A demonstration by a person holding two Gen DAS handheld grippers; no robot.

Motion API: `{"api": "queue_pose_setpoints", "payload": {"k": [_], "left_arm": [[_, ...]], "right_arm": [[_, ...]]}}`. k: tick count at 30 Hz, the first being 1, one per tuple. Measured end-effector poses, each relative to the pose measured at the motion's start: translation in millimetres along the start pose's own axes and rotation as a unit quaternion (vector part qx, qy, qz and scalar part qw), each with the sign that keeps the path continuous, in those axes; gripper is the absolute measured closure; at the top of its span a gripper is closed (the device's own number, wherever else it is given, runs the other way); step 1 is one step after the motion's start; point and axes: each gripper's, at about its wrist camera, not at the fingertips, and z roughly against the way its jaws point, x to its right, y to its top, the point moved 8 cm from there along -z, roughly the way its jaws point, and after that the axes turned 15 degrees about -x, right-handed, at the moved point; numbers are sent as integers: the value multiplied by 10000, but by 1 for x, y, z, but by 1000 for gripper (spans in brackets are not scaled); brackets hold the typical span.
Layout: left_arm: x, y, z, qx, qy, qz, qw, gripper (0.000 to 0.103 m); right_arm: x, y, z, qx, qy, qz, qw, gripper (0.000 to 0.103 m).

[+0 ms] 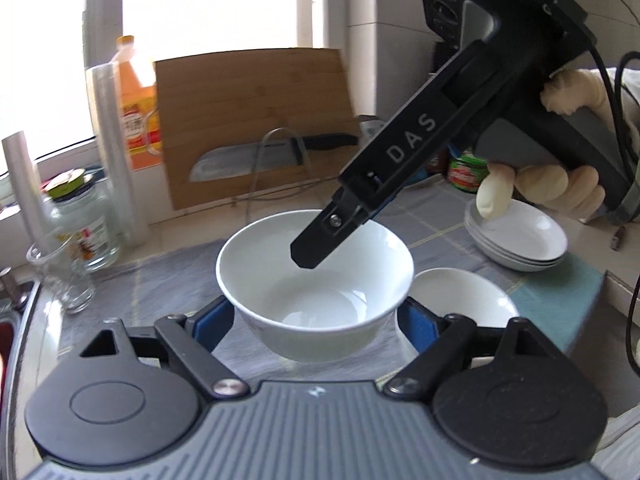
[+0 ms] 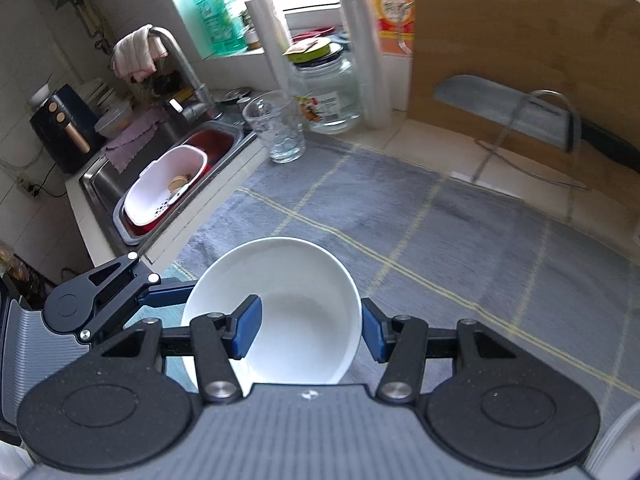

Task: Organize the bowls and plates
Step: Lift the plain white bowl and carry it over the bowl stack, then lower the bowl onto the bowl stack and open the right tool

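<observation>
Both grippers on one white bowl (image 1: 315, 280) over the grey mat (image 2: 420, 220)

Left gripper (image 1: 315, 322) is spread wide with a blue pad either side of the bowl's base. The right gripper (image 2: 310, 330) has one finger inside the rim and one outside; can't tell if it's pinching. Stack of white plates (image 1: 520, 240) at 3 o'clock, another white dish (image 1: 460, 296) just beside the bowl.

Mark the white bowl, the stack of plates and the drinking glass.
white bowl (image 1: 316, 276): left wrist view, inner floor of the bowl.
stack of plates (image 1: 524, 236): left wrist view, top plate's bare surface.
drinking glass (image 2: 280, 128): right wrist view, its clear side wall.
</observation>
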Motion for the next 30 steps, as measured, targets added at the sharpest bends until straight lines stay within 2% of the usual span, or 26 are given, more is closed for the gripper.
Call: {"api": "queue_pose_setpoints", "payload": {"k": [10,14,17,22,30], "left_arm": [[57,14,-10,131,-382,-503,9979,15],[72,16,-19,40,-643,-575,9963,15],[82,15,-24,-1,-692,-693,9952,15],[88,11,-33,-132,-913,-675,9934,15],[89,-1,-44,-358,-995,-594,9926,15]], "right_arm": [[36,-49,37,176,-365,-523,9978,44],[48,-66,43,180,-440,-720,9963,44],[54,-76,45,171,-482,-835,9952,44],[59,-86,41,91,-516,-954,9941,44],[63,-91,24,-85,-490,-1017,9936,43]]}}
